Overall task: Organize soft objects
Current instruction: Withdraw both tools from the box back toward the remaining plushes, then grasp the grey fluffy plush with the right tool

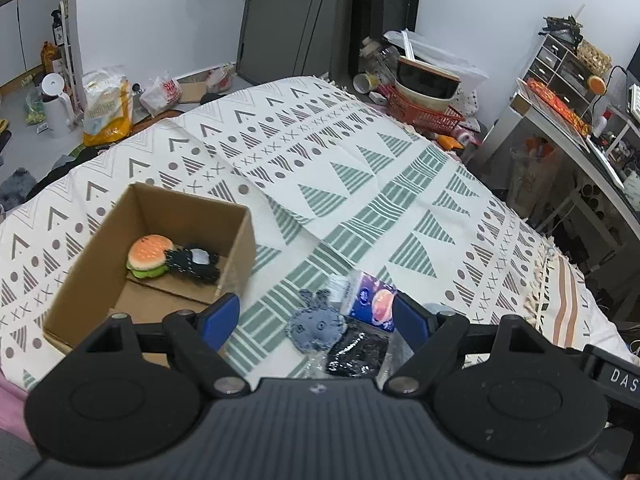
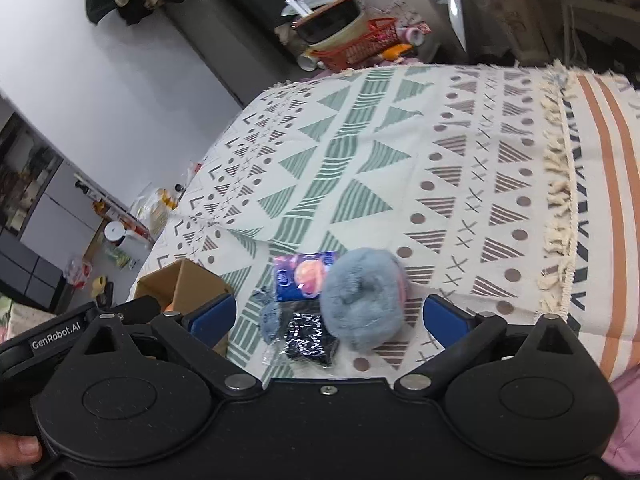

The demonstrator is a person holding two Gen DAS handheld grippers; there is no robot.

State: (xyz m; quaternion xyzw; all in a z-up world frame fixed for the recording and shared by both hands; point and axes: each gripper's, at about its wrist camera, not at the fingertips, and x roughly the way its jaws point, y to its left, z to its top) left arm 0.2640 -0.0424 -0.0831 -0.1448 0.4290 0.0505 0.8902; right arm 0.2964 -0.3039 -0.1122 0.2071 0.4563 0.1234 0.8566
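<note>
An open cardboard box [image 1: 100, 280] sits on the patterned cloth and holds a plush burger [image 1: 150, 256] and a black plush toy [image 1: 194, 266]. Right of the box lie a denim bunny-shaped pad [image 1: 316, 326], a blue planet-print packet [image 1: 374, 300] and a black item in clear plastic [image 1: 358, 352]. My left gripper [image 1: 316, 318] hangs open just above these, with nothing between its fingers. In the right wrist view a fluffy blue plush [image 2: 360, 300] rests beside the packet [image 2: 304, 274] and the black item [image 2: 310, 338]. My right gripper [image 2: 330, 316] is open around that pile, touching nothing.
The patterned cloth [image 1: 360, 168] covers a bed with a fringed edge [image 2: 556, 216] on the right. A red basket with bowls [image 1: 424, 92] stands past the far edge. A desk with clutter [image 1: 580, 120] is at the right; bags [image 1: 106, 108] lie on the floor at the left.
</note>
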